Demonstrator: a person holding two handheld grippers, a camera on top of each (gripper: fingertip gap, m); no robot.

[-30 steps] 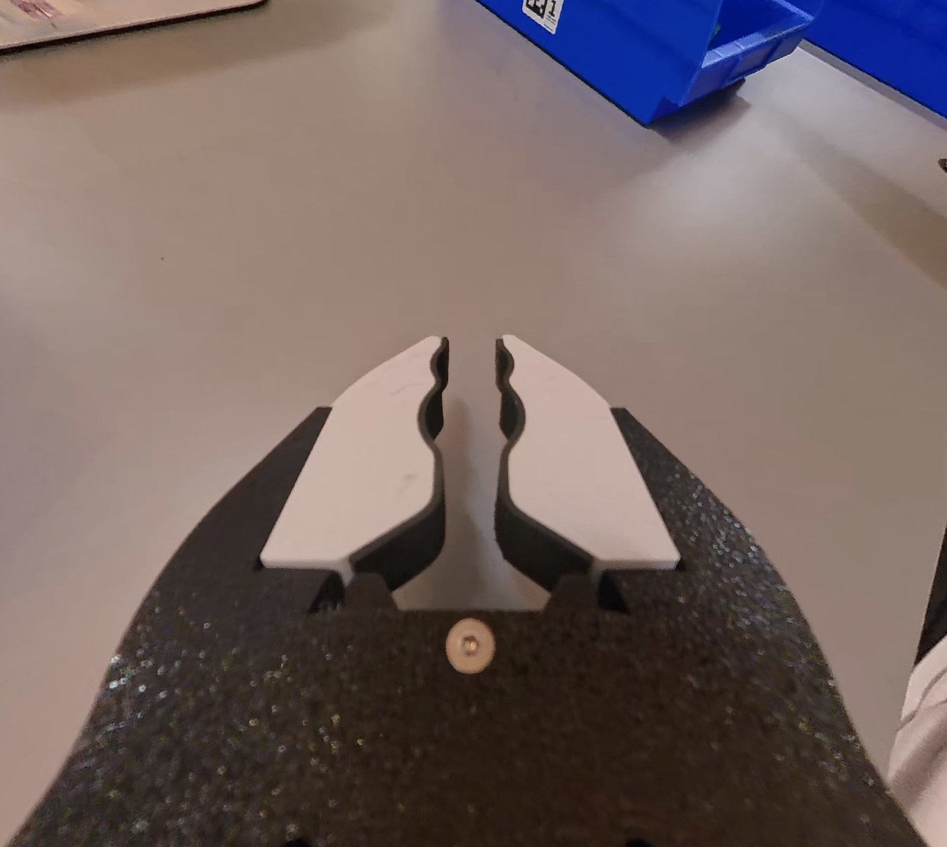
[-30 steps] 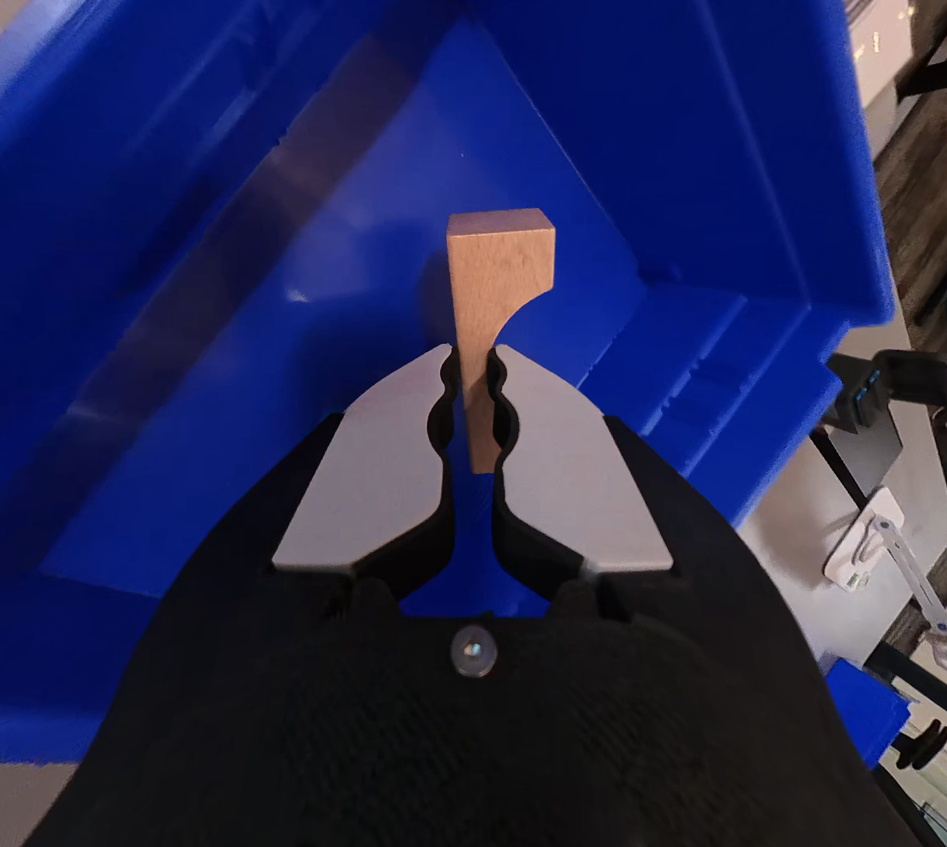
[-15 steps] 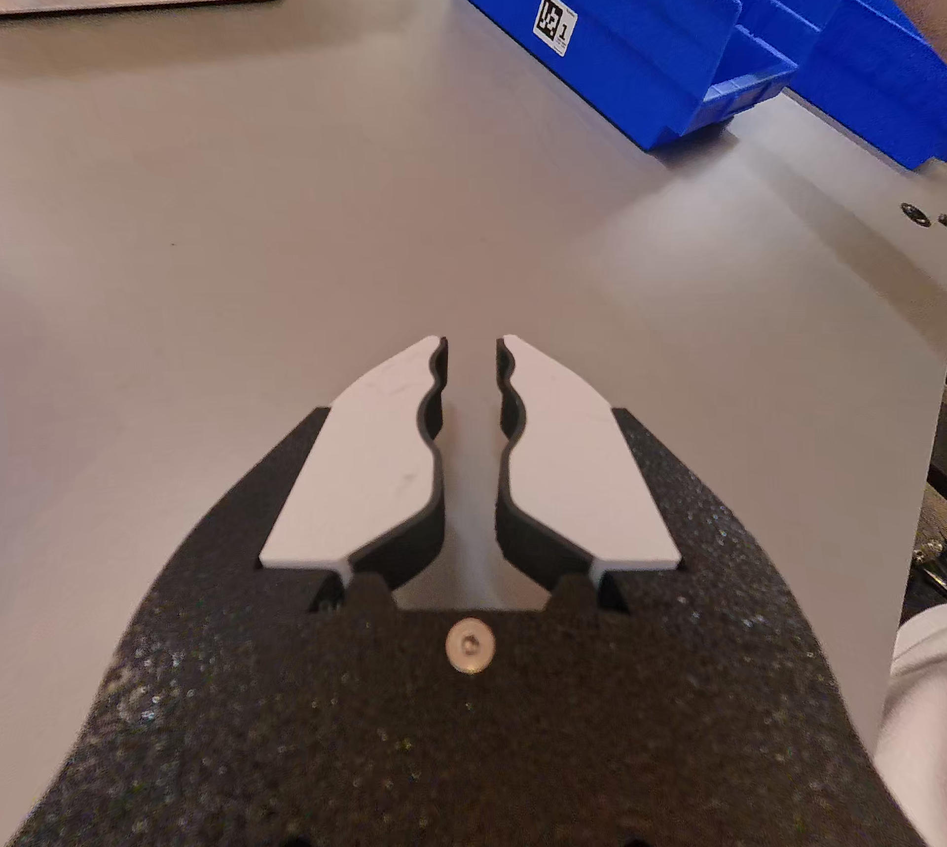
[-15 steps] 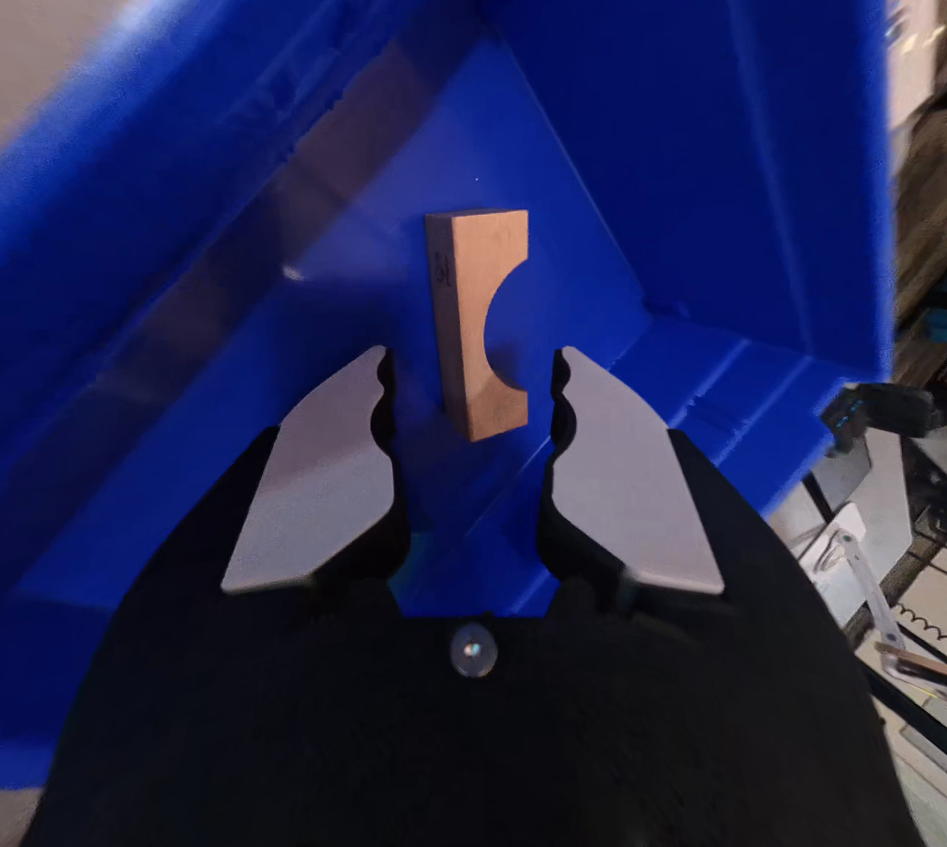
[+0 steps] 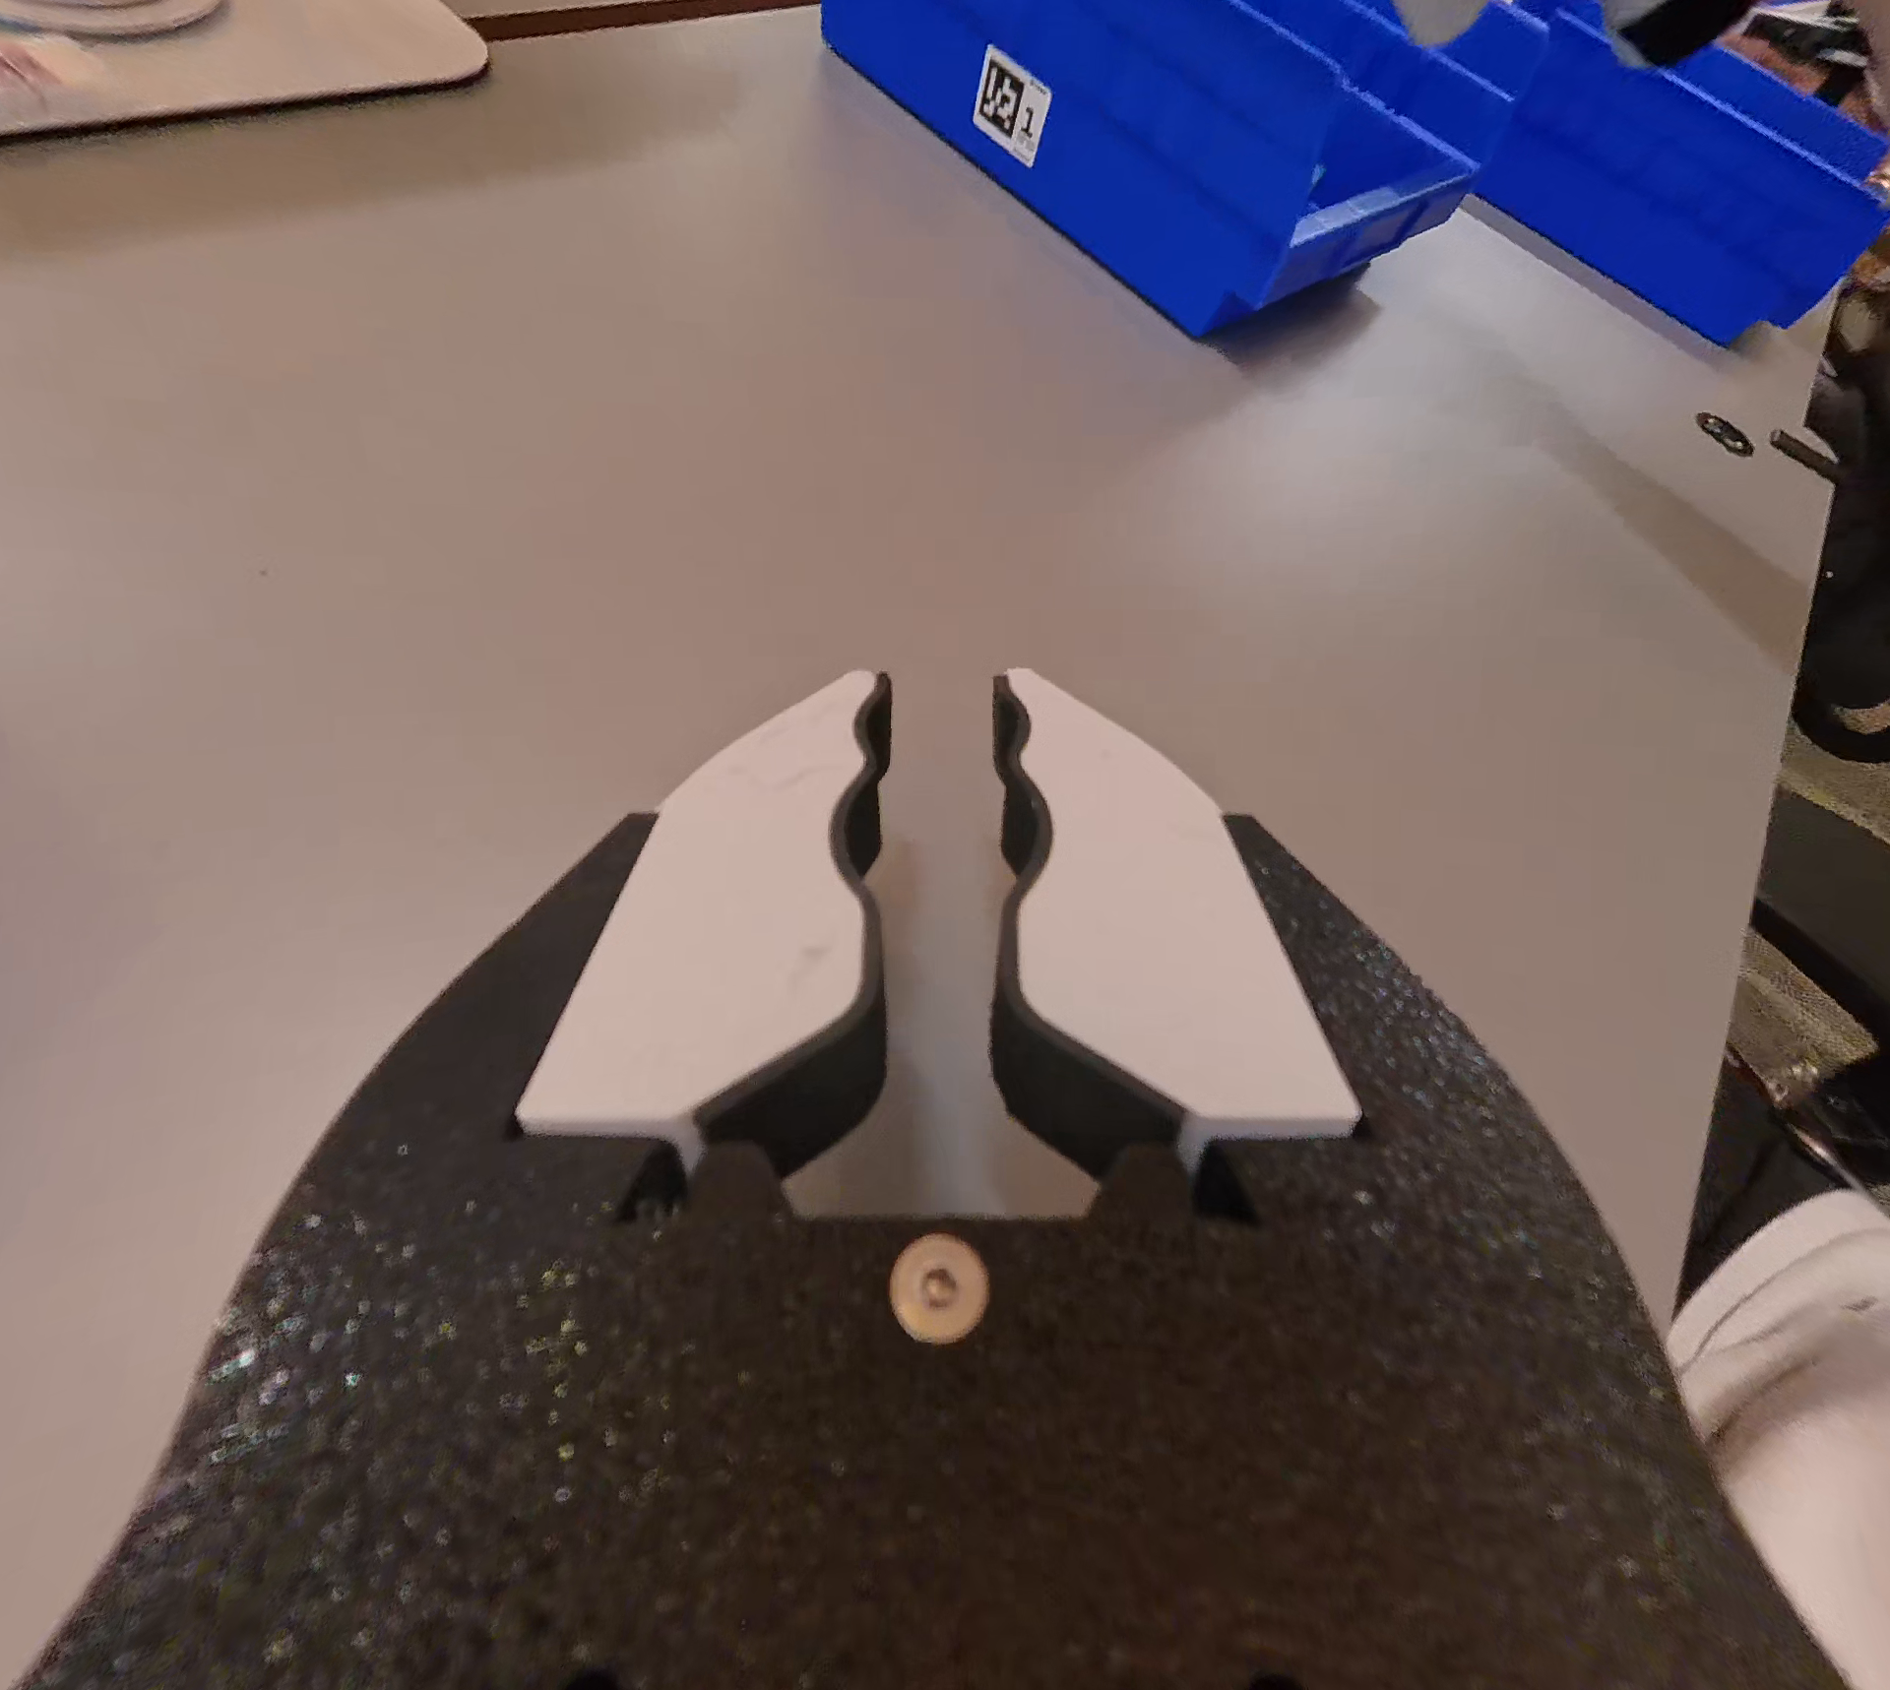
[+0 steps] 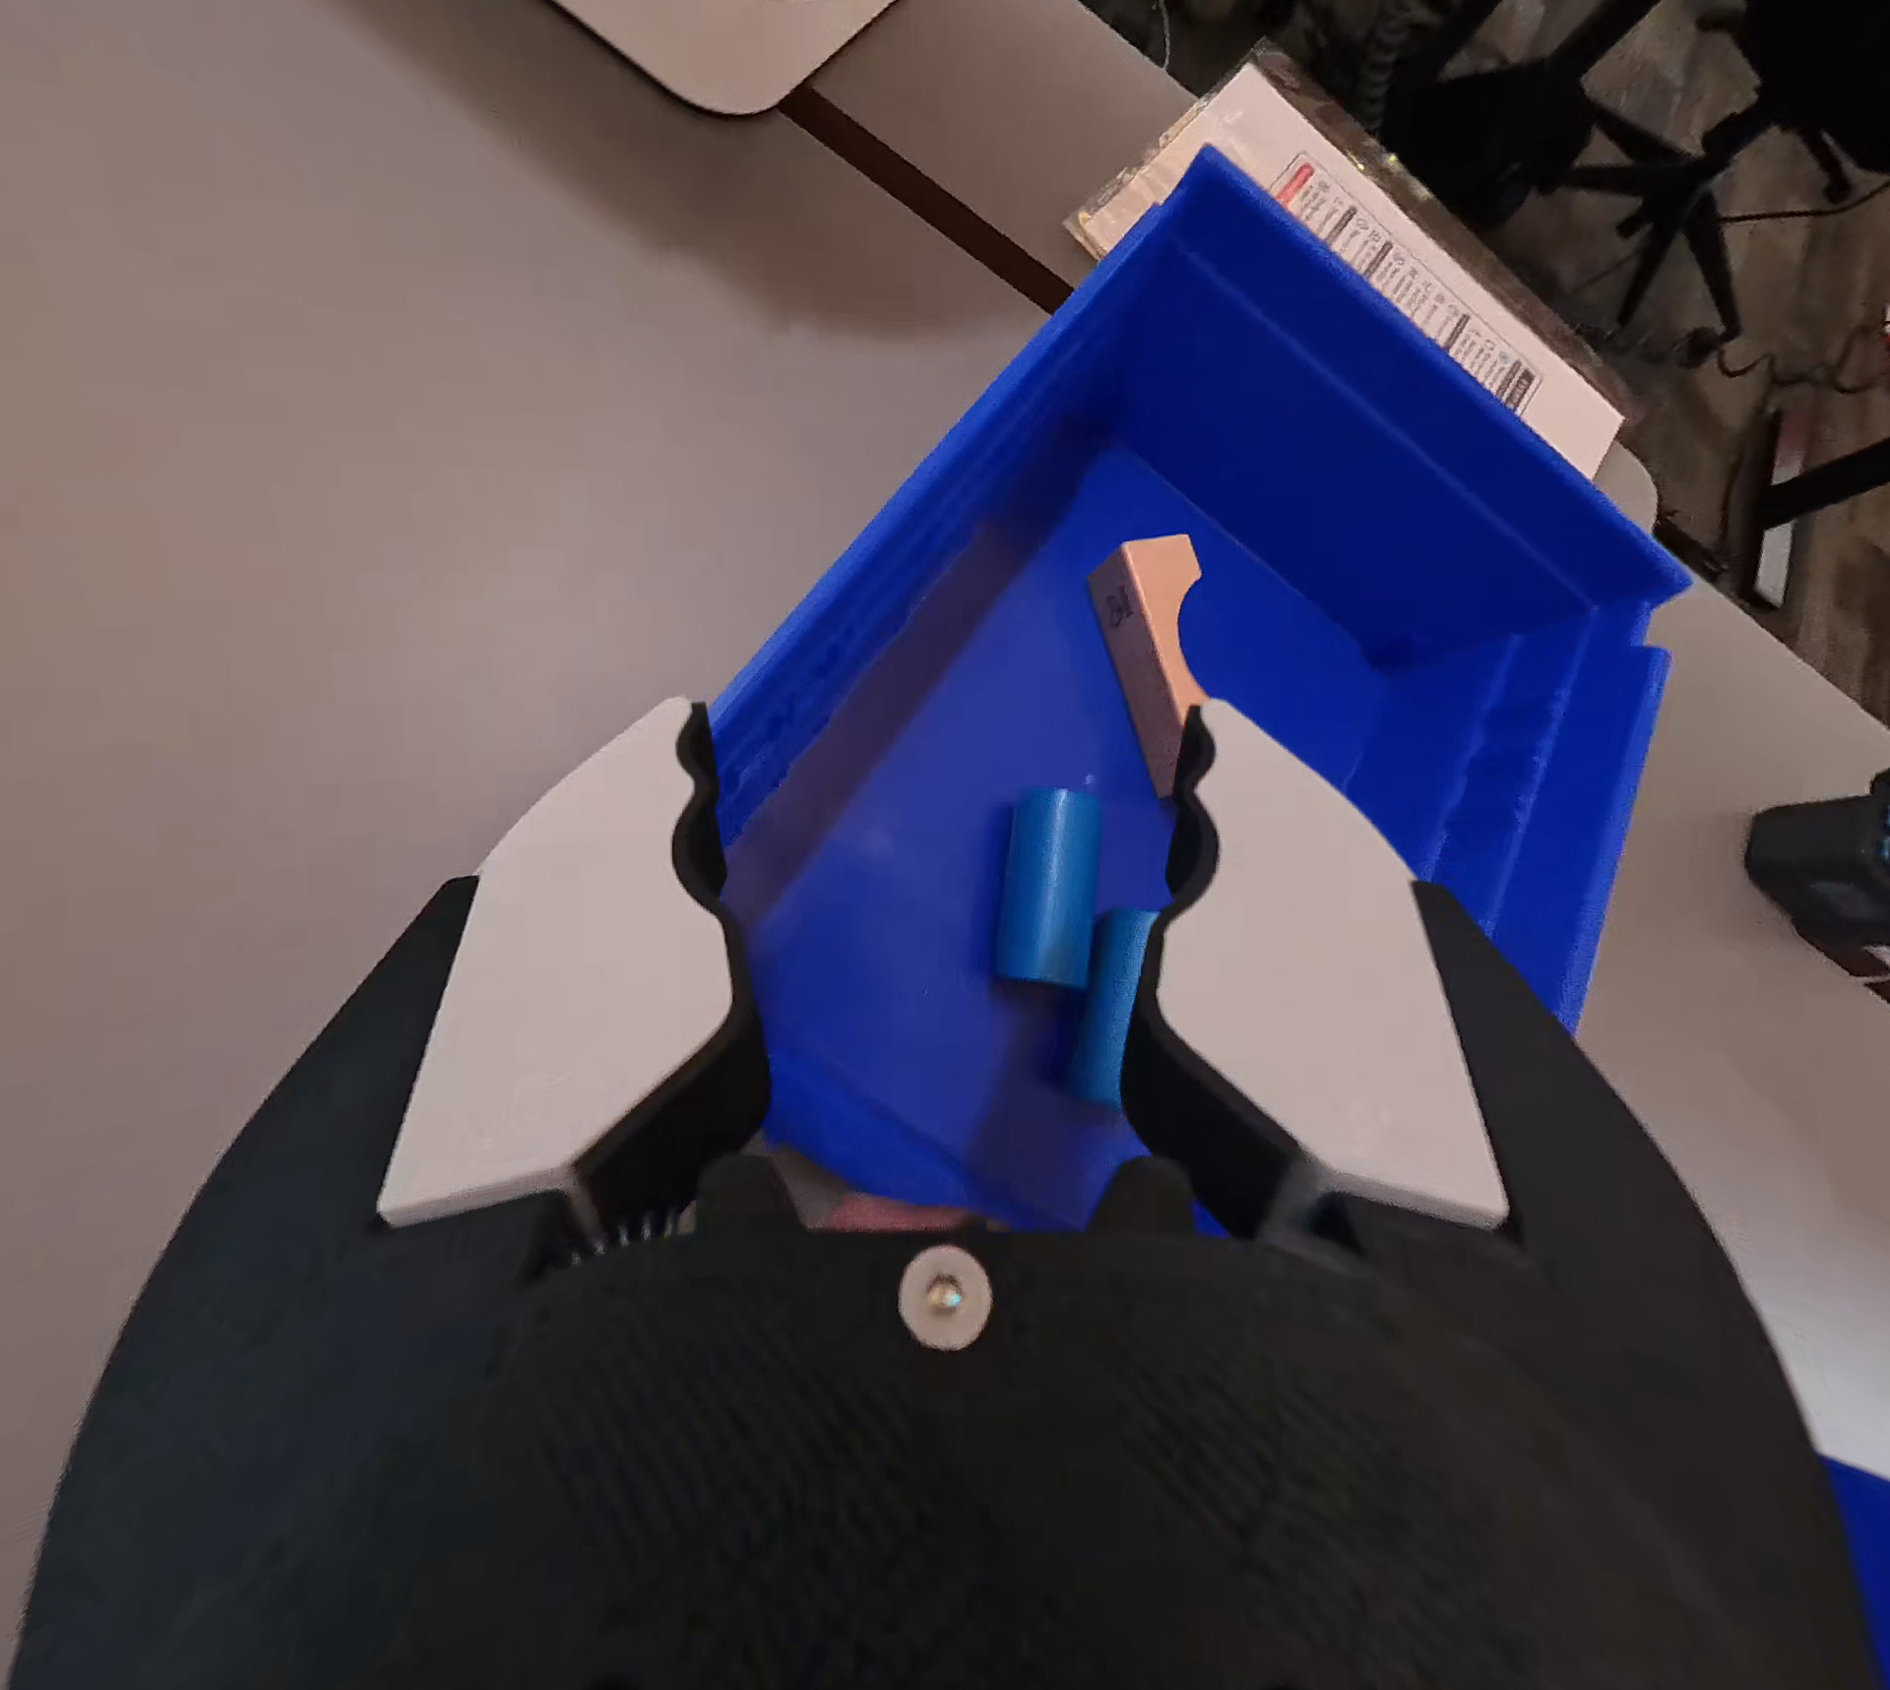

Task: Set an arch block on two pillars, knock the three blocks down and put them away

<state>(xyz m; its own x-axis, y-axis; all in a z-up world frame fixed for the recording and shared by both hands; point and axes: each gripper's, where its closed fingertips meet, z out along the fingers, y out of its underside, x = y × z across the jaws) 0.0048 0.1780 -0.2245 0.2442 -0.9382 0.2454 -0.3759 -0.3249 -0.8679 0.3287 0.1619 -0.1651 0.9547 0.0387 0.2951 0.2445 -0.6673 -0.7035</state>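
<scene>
Left tool (image 5: 942, 690): white two-finger tool with black inner pads, fingers drawn near together with a narrow gap, pinching nothing, poised over a bare stretch of the grey matte worktop (image 5: 511, 465). Far left on the worktop: a pale rounded board (image 5: 338, 5) carrying a flat disc. Centre-right: a blue open-fronted plastic bin (image 5: 1125, 56) bearing a small black-and-white marker tag; a second blue plastic bin (image 5: 1688, 158) stands just beside it. Right tool (image 6: 946, 746): same make, fingers spread wide, holding nothing, hovering above the first bin's open top. Inside that bin, on the floor: a flat beech-coloured wooden block with a half-round notch cut from one long edge (image 6: 1151, 639), lying free, its near end hidden behind the right finger; next to it two short blue cylinders (image 6: 1048, 884), side by side. Handling, as a judgement: the wooden block looks light, rigid and not fragile, with dry faces offering fair friction; best taken across its two flat faces or along the straight long edge, away from the notch. The cylinders look smooth and liable to roll.
</scene>
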